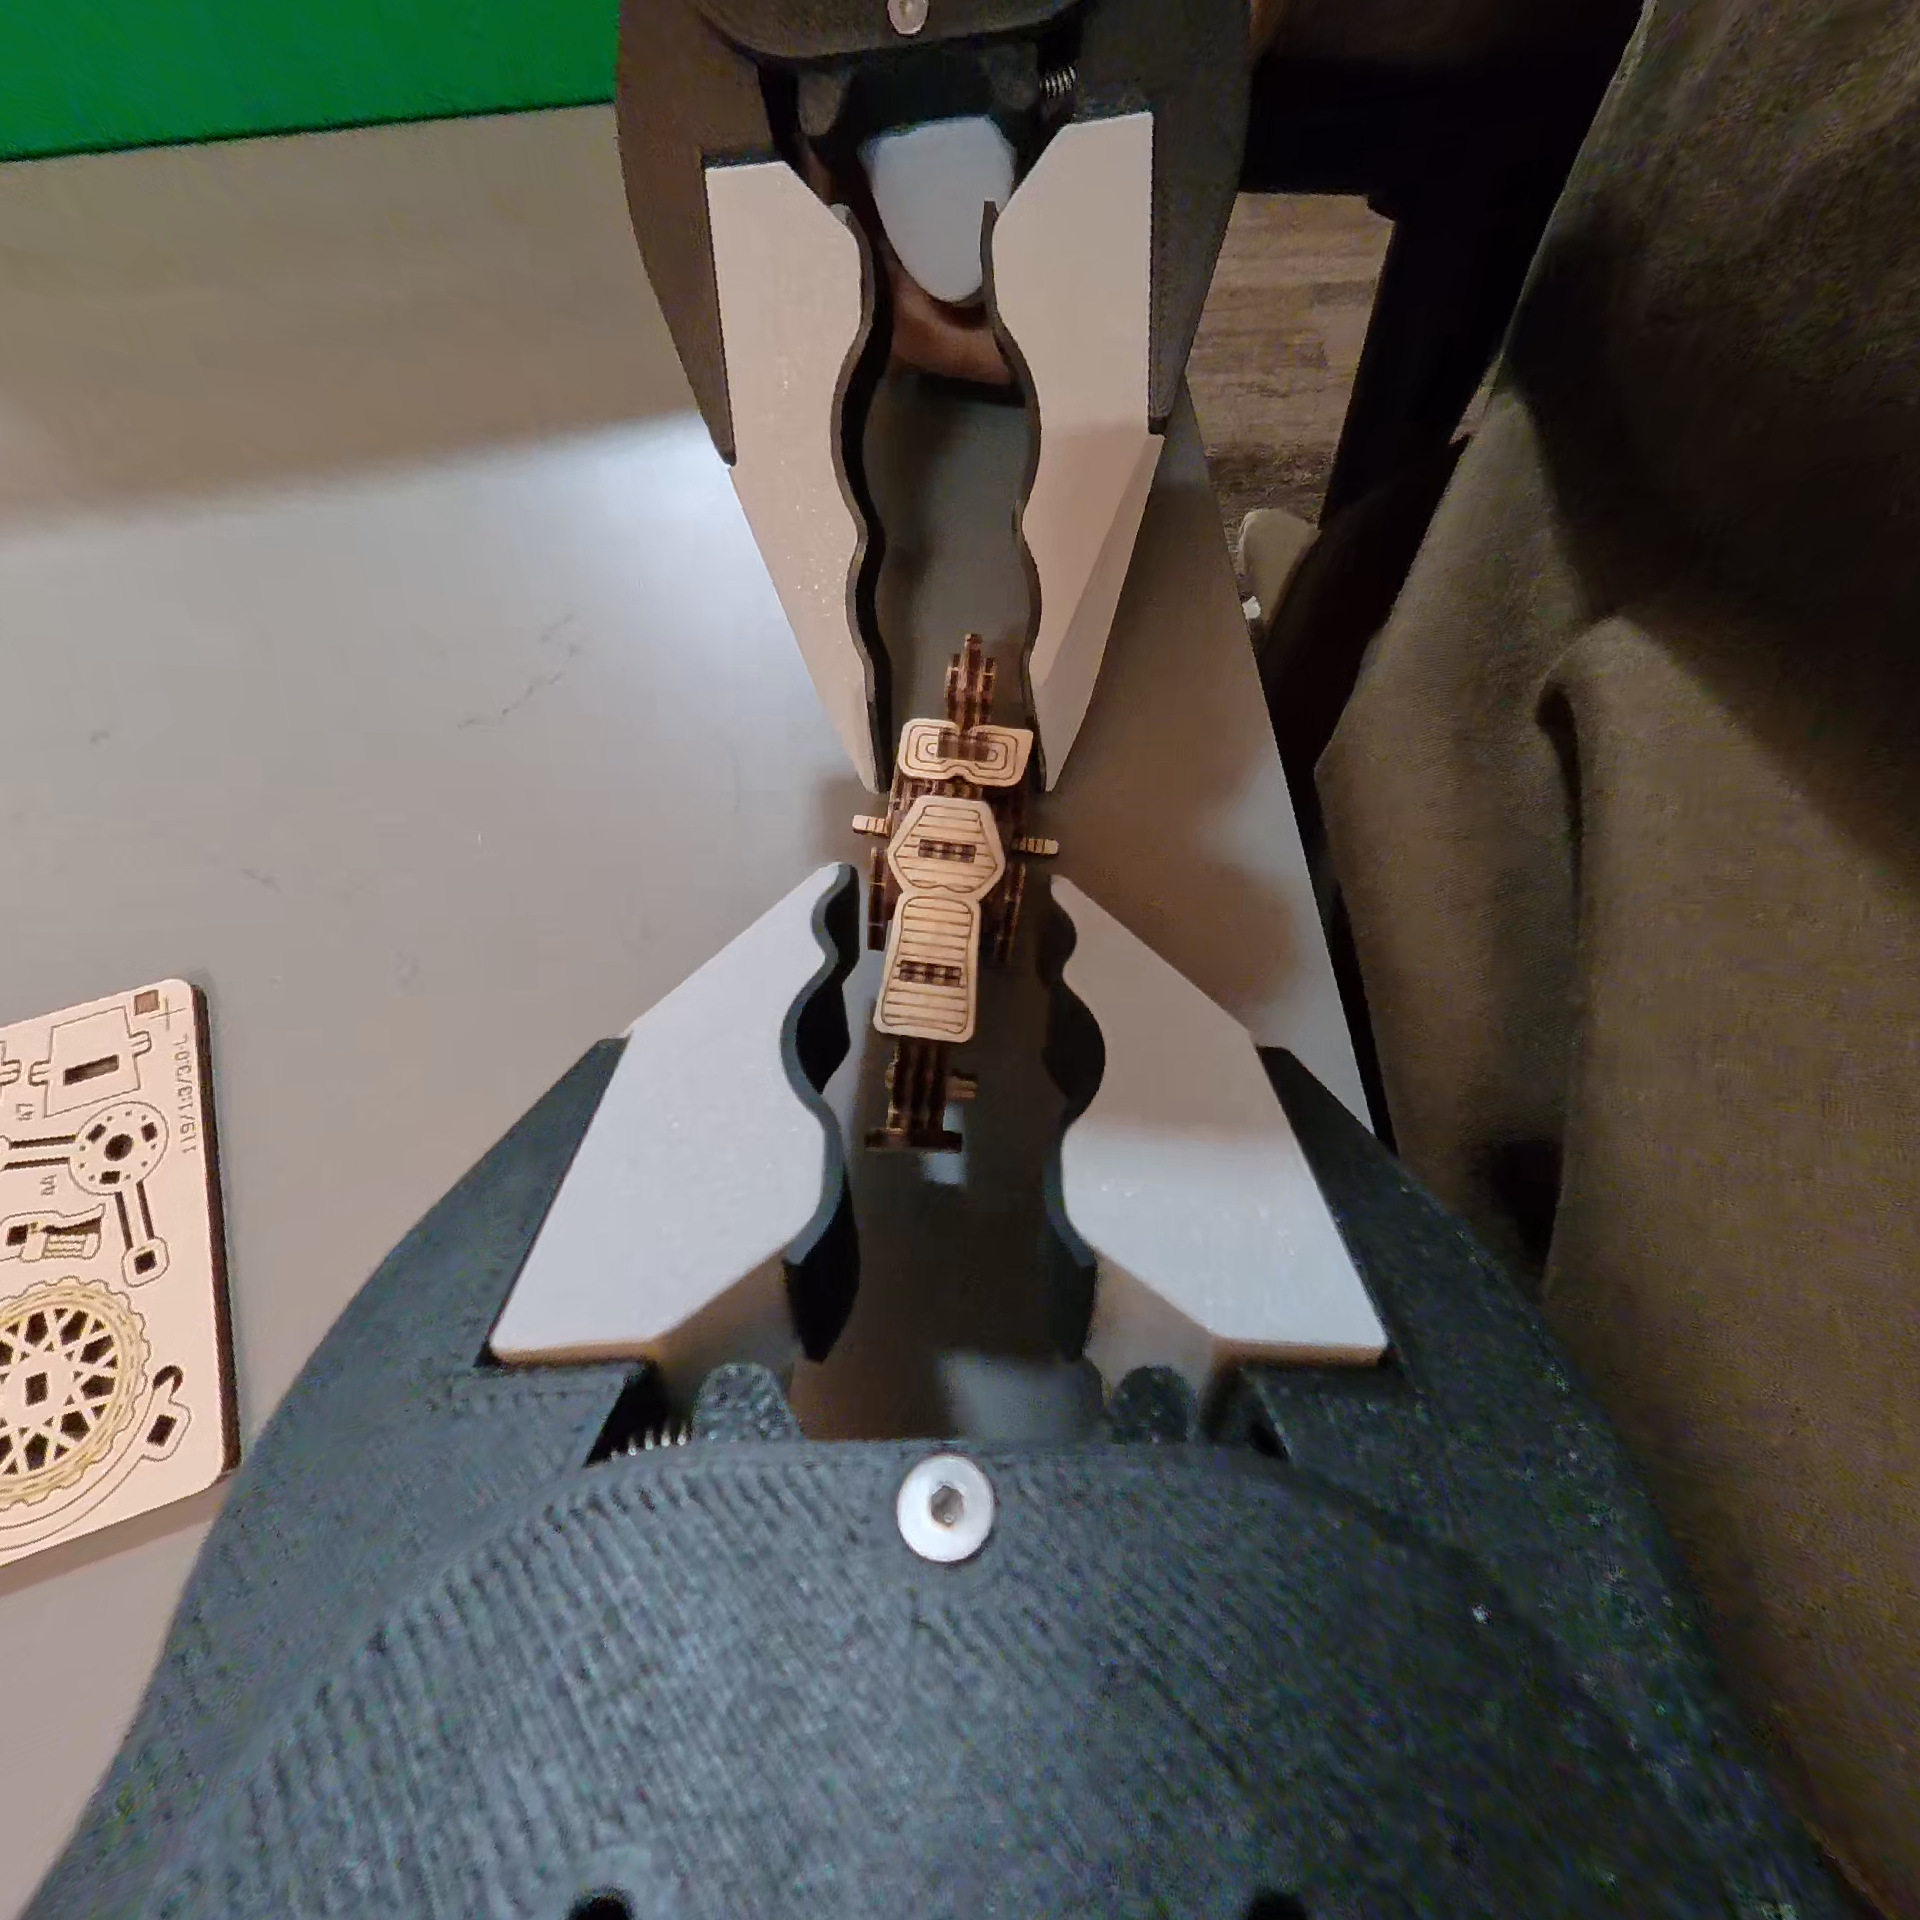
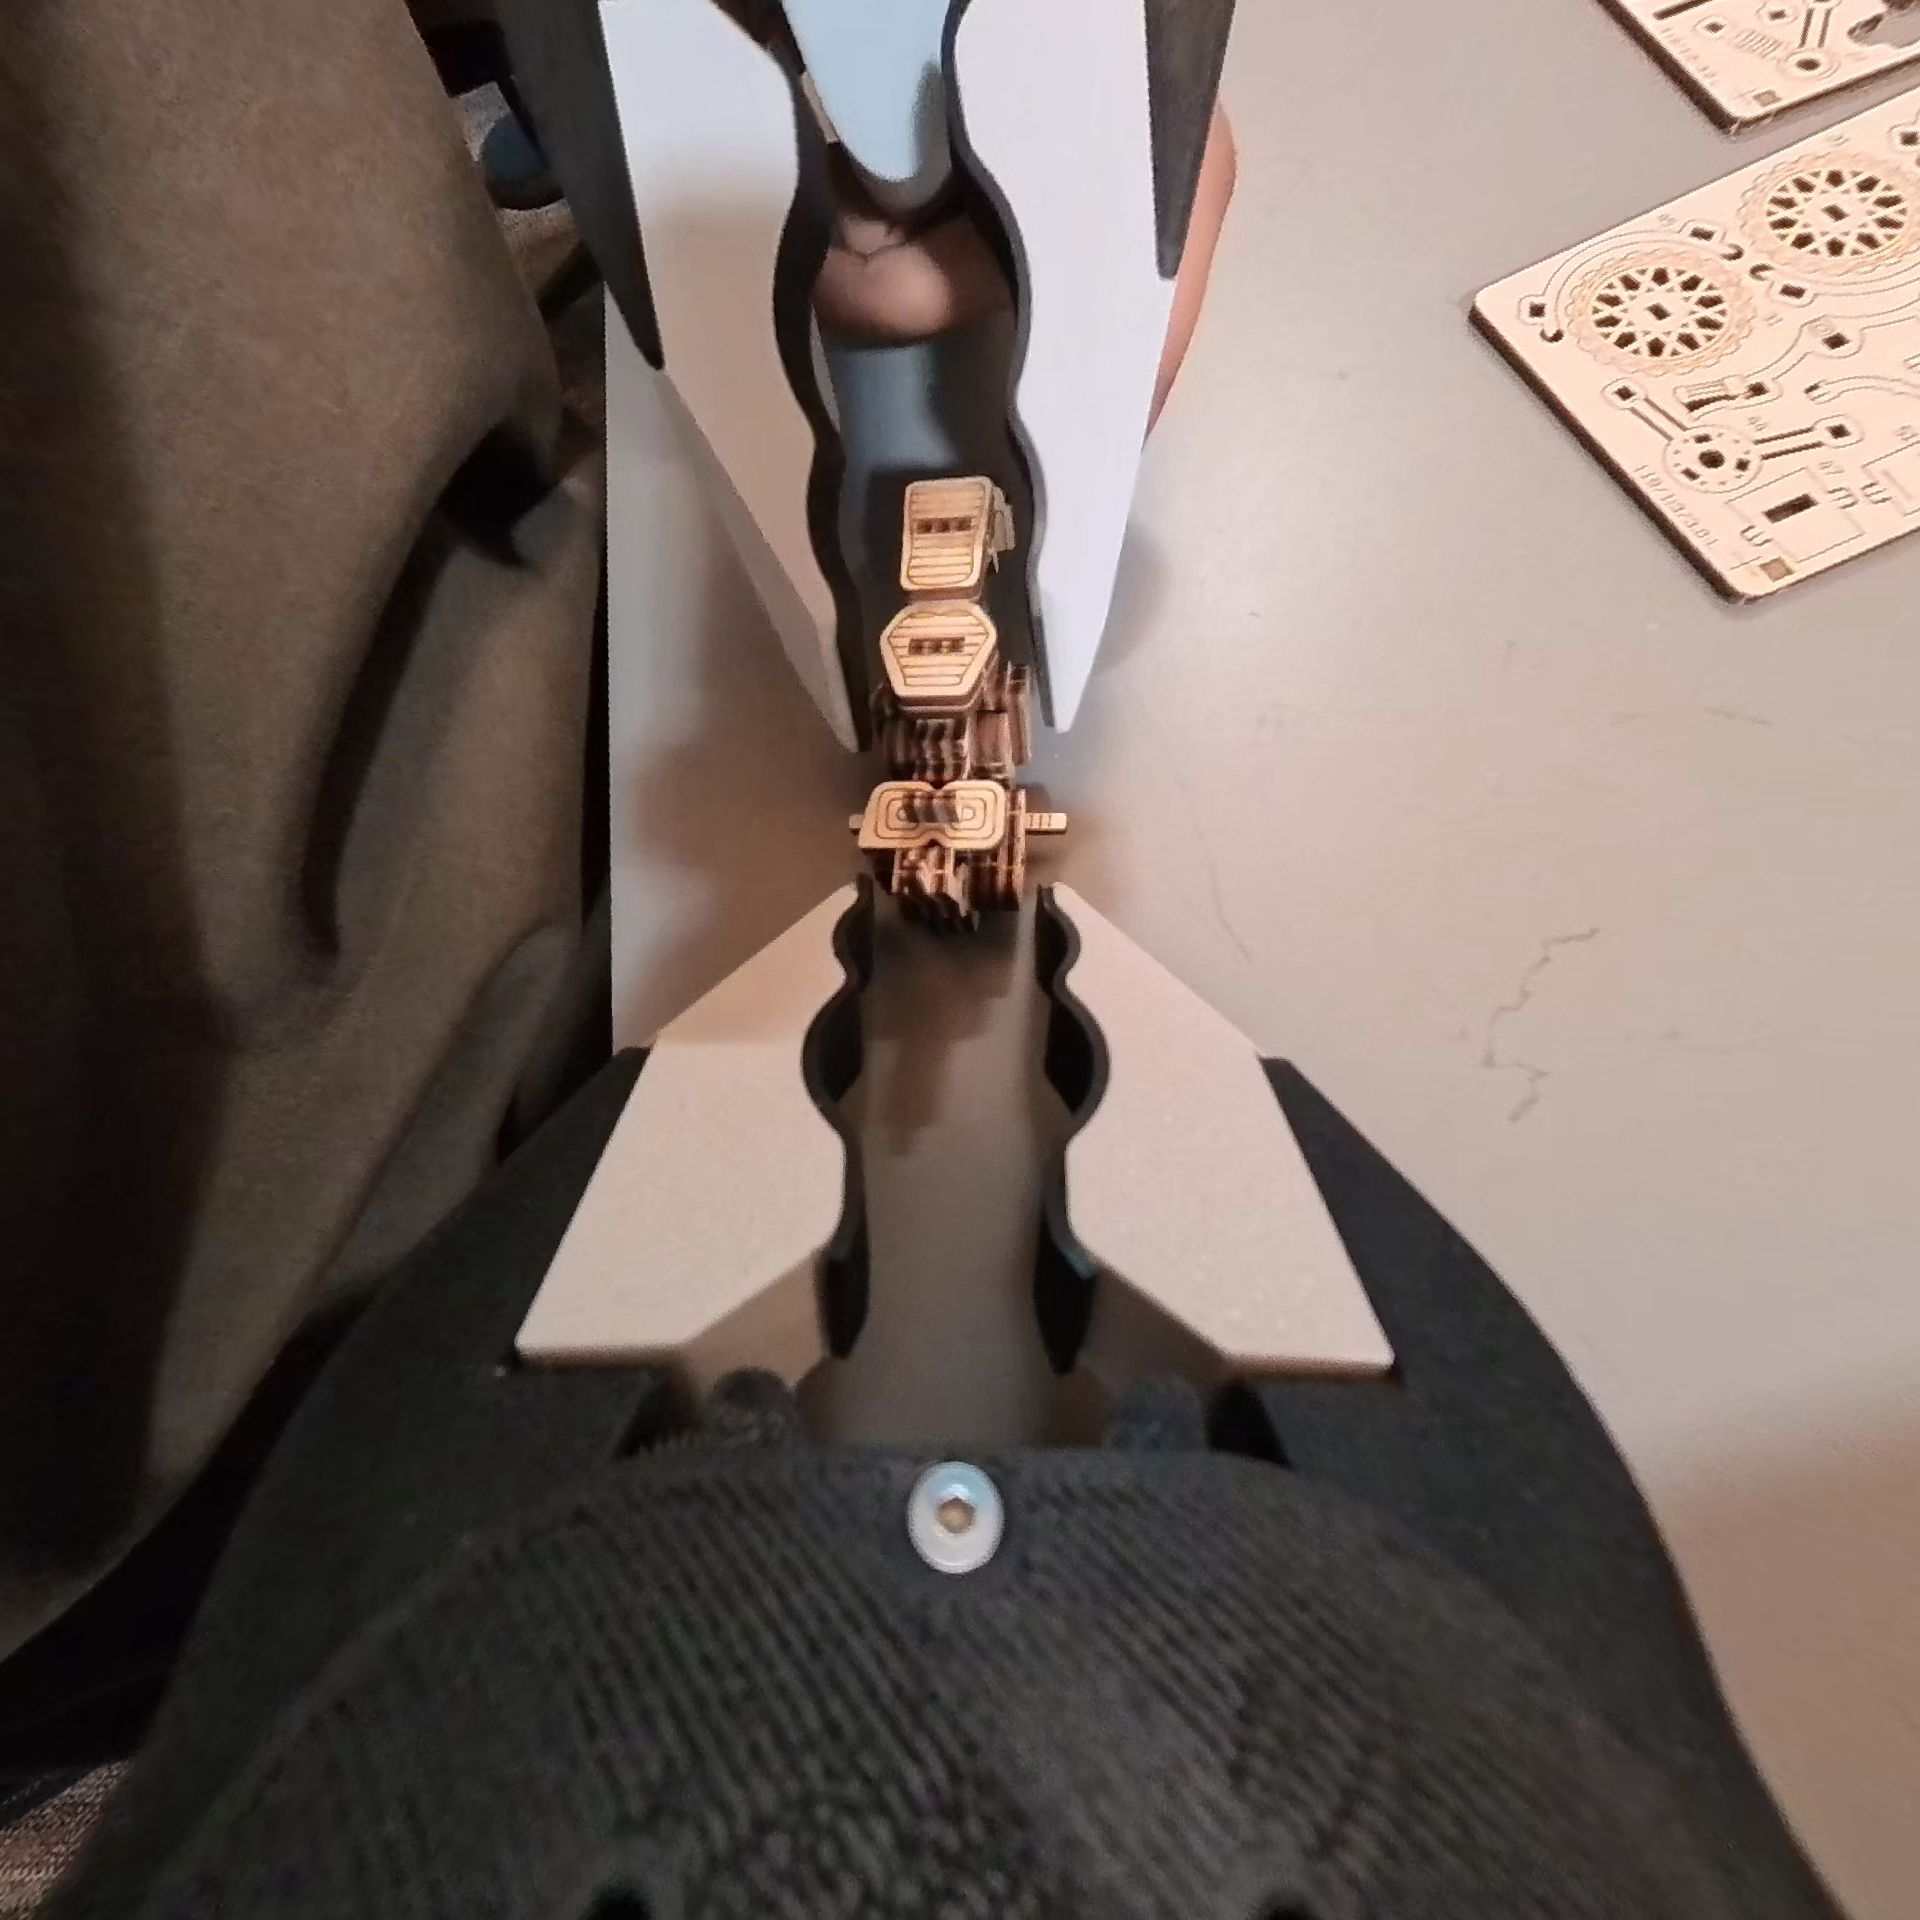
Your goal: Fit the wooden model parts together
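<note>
A small wooden model (image 1: 928,940) with light engraved seat panels and dark layered sides hangs between my two grippers, which face each other tip to tip over the grey table (image 1: 416,623). My left gripper (image 1: 951,883) is closed around its seat end. My right gripper (image 1: 961,779) is closed around its front end with the headlight panel. In the right wrist view the model (image 2: 940,665) runs from my right gripper (image 2: 954,894) into the left gripper (image 2: 956,727). Short pegs stick out of the model's sides between the two pairs of fingertips.
A laser-cut wooden parts sheet (image 1: 94,1247) with wheels lies on the table to the left. The right wrist view shows it (image 2: 1745,395) and a second sheet (image 2: 1787,52) behind it. A person's dark olive clothing (image 1: 1662,935) is close beside the grippers. A green surface (image 1: 260,62) borders the table's far edge. Only a small space, under 4 cm, lies between the two pairs of fingers.
</note>
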Demonstrator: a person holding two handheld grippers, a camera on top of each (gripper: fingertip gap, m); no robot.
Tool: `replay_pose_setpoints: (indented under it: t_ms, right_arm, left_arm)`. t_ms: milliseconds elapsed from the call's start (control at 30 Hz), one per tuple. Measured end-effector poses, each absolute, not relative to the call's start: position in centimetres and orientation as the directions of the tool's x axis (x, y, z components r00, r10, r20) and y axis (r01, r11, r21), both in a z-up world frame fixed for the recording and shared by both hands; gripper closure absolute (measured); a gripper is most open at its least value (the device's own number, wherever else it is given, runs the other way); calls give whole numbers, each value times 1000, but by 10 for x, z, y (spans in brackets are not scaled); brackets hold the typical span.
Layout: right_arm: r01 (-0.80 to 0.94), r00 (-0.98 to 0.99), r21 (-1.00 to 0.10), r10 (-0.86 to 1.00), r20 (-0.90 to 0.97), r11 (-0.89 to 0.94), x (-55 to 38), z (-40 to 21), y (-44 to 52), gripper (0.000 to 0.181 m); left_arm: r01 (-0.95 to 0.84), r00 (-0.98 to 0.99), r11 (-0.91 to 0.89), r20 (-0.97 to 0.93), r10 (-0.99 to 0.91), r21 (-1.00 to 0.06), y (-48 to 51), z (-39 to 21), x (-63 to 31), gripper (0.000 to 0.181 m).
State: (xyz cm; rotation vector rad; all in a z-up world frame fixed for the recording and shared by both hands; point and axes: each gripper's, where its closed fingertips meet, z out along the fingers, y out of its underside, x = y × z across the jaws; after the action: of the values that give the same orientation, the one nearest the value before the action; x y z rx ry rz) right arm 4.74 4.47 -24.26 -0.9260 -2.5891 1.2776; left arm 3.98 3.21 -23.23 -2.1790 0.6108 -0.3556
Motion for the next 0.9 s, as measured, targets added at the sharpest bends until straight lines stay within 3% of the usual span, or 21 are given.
replay_pose_setpoints:
  t_ms: [700, 767, 900]
  right_arm:
    - [553, -769, -738, 577, -275, 386, 57, -238, 49, 134]
    - [540, -773, -731, 589, -235, 417, 56, -240, 52, 138]
    - [467, -774, -699, 632, -28, 542, 48, -246, 62, 127]
  left_arm:
    - [-346, 838, -607, 55, -542, -716, 29, -249, 41, 134]
    - [-340, 838, -609, 62, -541, -716, 29, -248, 41, 135]
    - [-338, 841, -611, 62, -538, -716, 29, -248, 41, 136]
